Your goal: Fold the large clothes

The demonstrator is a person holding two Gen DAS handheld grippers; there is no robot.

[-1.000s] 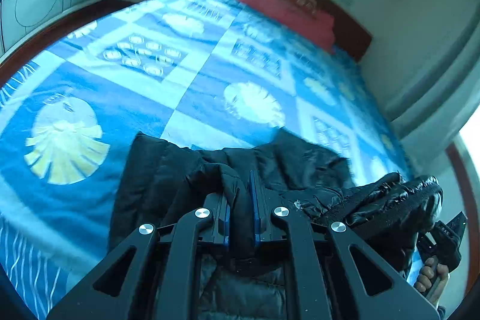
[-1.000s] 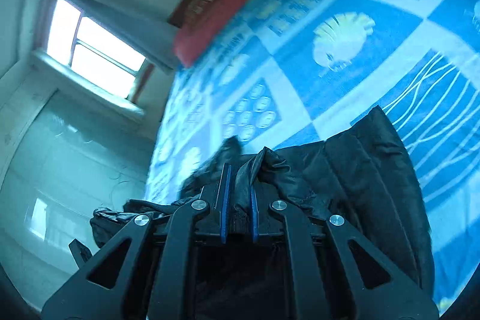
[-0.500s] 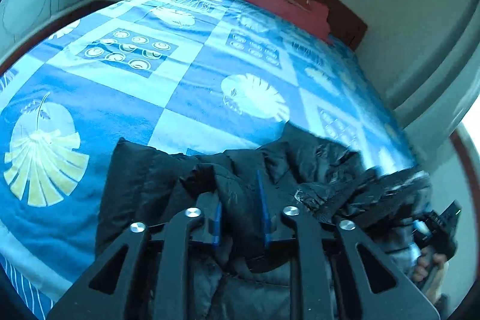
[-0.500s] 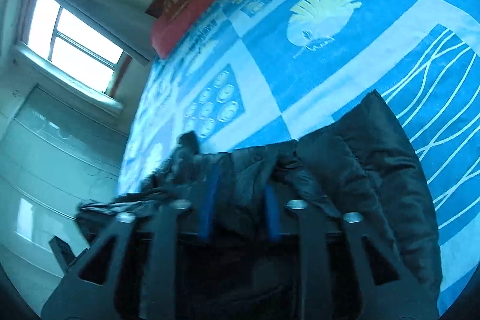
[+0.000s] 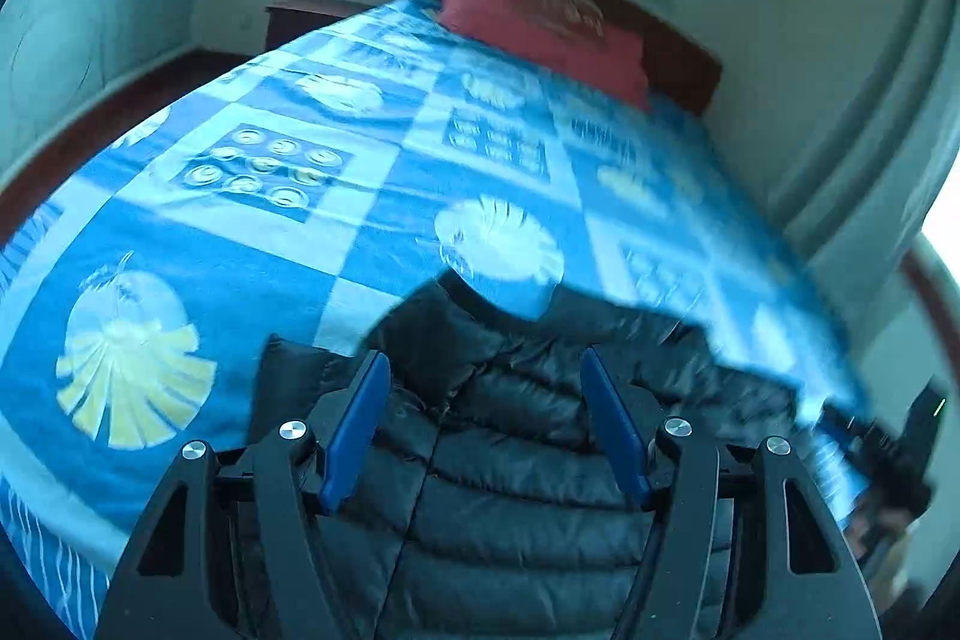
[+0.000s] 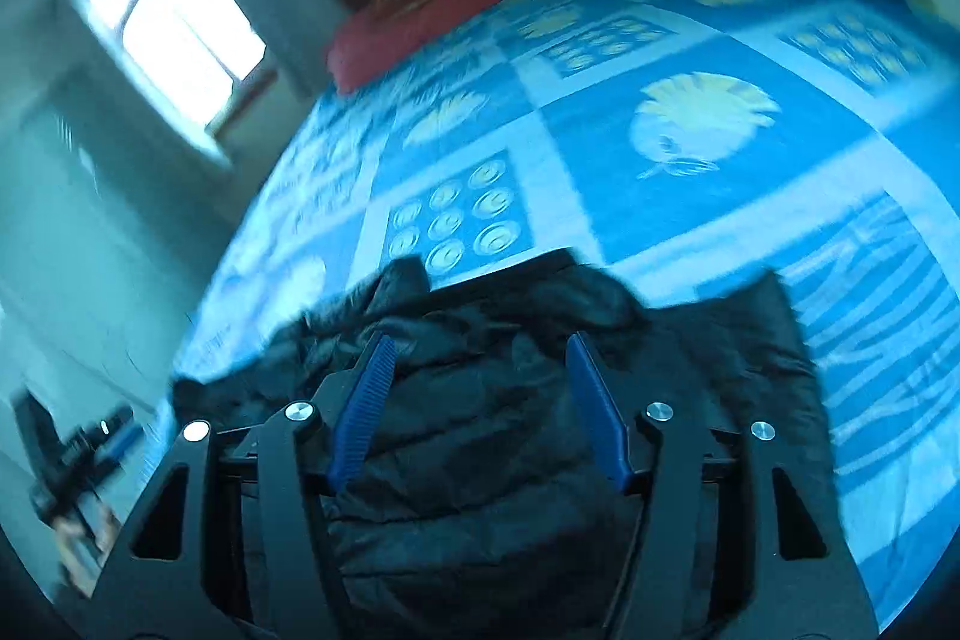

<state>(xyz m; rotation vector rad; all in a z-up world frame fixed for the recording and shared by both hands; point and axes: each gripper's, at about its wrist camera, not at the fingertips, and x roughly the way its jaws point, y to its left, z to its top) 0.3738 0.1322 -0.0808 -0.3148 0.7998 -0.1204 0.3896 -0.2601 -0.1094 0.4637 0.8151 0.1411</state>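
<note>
A black puffer jacket (image 5: pixel 510 460) lies bunched on the blue patterned bedspread (image 5: pixel 240 280), near the bed's front edge. My left gripper (image 5: pixel 485 355) hovers just above it. Its jaws are opening, and the blue pads (image 5: pixel 360 418) stand apart with jacket fabric below them, not pinched. In the right wrist view the same jacket (image 6: pixel 480 448) fills the lower middle. My right gripper (image 6: pixel 480 337) is open over it, its pads clear of the cloth. Each view shows the other gripper only as a blur at its edge, the left gripper (image 6: pixel 78 454) and the right gripper (image 5: pixel 888 448).
A red pillow (image 5: pixel 540 28) lies against the dark wooden headboard (image 5: pixel 678 52) at the far end of the bed. A dark nightstand (image 5: pixel 306 16) stands at the back left under a bright window (image 6: pixel 168 16). Walls run close along both sides of the bed.
Both grippers were shut on folds of the jacket and have let go. The jacket has dropped flat onto the bed. Both views have rolled and pulled back a little.
</note>
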